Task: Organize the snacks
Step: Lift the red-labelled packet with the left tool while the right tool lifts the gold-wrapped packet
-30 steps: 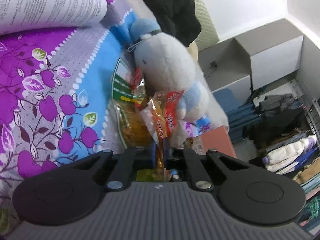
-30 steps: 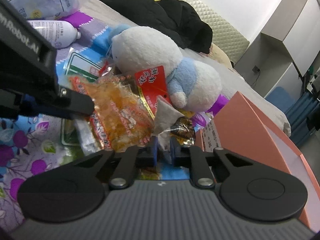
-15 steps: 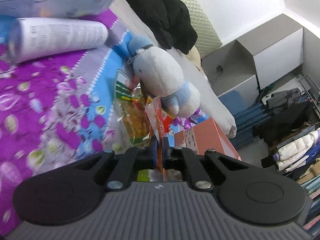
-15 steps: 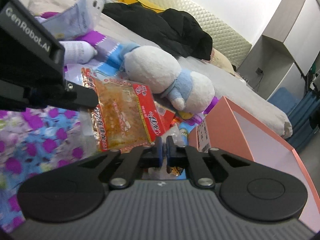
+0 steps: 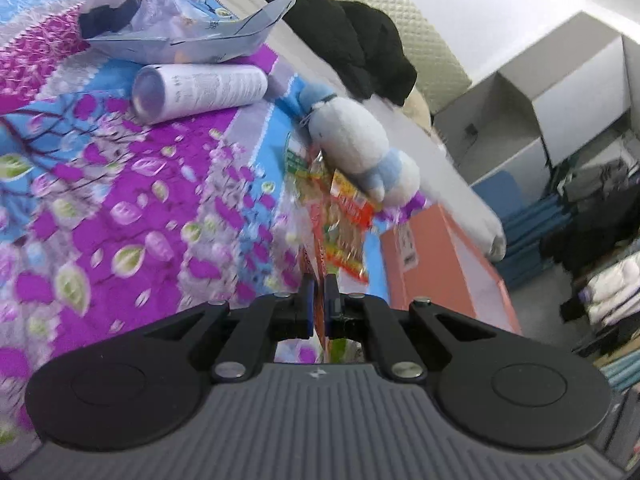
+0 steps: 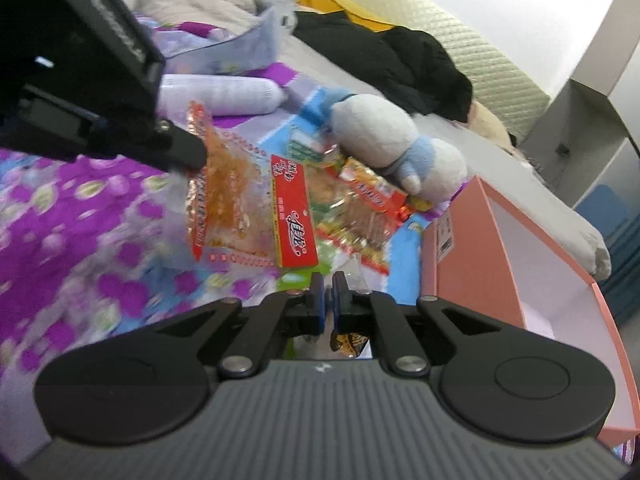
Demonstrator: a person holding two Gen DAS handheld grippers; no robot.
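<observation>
We count two grippers. Left gripper (image 5: pixel 319 294) clamps clear orange-and-red snack packet (image 6: pixel 244 188), edge-on here, flat face only in right view. Right gripper (image 6: pixel 328 294) pinches crinkly clear wrapper (image 6: pixel 354 270), contents unreadable. Beyond, beside open salmon cardboard box (image 6: pixel 496 240): blurred snack pile (image 6: pixel 360 204), one white-and-blue plush toy (image 6: pixel 384 136).

A wide stretch of purple floral bedspread (image 5: pixel 120 208) is lying open on the left, while the white-and-blue plush toy (image 6: pixel 384 136), the scattered snack packets (image 6: pixel 360 208) and the open-topped orange cardboard box (image 6: pixel 500 248) are crowding the right.
</observation>
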